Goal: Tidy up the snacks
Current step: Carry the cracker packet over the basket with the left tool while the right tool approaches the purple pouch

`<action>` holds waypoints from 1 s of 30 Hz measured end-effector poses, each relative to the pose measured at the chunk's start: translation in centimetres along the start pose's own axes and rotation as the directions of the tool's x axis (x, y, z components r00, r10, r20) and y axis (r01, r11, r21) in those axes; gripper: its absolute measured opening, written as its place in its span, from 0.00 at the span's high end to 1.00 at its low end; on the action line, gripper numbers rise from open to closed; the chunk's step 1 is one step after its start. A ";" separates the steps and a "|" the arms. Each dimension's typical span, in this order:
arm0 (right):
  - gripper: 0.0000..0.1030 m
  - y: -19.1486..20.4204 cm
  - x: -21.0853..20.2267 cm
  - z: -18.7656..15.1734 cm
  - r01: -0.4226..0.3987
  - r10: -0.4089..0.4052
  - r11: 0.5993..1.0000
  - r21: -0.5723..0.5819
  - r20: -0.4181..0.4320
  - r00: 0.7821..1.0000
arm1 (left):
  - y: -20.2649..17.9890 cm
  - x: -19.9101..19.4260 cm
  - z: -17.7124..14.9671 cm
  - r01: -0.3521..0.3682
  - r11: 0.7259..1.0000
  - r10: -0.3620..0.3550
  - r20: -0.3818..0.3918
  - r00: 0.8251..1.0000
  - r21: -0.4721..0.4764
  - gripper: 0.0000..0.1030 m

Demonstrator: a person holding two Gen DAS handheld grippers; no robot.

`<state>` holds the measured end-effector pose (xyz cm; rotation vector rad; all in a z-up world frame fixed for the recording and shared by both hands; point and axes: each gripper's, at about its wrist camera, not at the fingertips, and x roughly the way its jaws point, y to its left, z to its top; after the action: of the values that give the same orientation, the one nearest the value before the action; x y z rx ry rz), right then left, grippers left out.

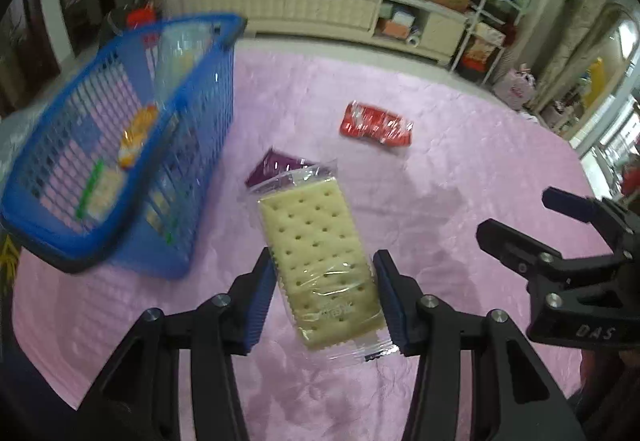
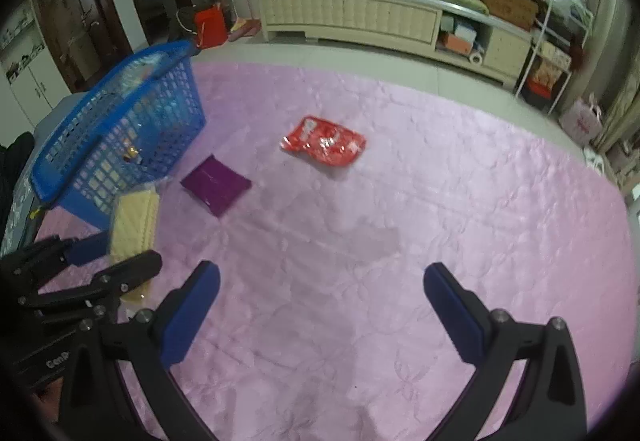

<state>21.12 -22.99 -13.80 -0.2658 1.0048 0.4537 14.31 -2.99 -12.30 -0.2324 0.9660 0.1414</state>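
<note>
Gripping a clear-wrapped cracker pack (image 1: pixel 320 265), your left gripper (image 1: pixel 325 295) has its blue pads pressed against the pack's two long sides, with the jaws partly closed to the pack's width; the pack is lifted off the pink cloth (image 1: pixel 460 169) and tilts with its far end toward the blue basket (image 1: pixel 120 145). That basket stands near the cloth's far left corner, blurred in the left wrist view, and you can make out an orange packet and some pale wrapped snacks inside it. A purple packet (image 2: pixel 216 185) lies flat on the cloth just beside the basket's right side, partly hidden behind the crackers in the left wrist view. A red packet (image 2: pixel 324 141) lies further toward the cloth's far edge, well apart from the basket. Your right gripper (image 2: pixel 322 289) hangs over bare cloth near the near edge with its fingers spread wide and nothing between them. From the right wrist view the left gripper and its crackers show at the left, just in front of the basket.
</note>
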 end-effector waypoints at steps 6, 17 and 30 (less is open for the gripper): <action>0.00 2.5 -2.1 1.4 0.024 -0.022 0.999 -0.049 0.034 0.999 | 1.3 -3.5 1.3 0.058 0.997 -0.060 0.069 0.996 0.042 0.55; 0.00 6.6 -3.6 4.8 0.002 0.008 0.991 -0.133 0.077 0.997 | 6.3 -8.4 4.1 0.058 0.996 -0.069 0.160 0.985 0.072 0.55; 0.00 10.4 1.1 7.4 -0.083 0.092 0.953 -0.290 0.018 0.996 | 13.7 -7.2 8.2 -0.029 1.000 0.028 0.140 0.990 0.006 0.55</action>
<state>22.14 -10.49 -10.97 -0.4767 0.9203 0.6858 13.80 12.21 -3.65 -0.1984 0.8309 0.1779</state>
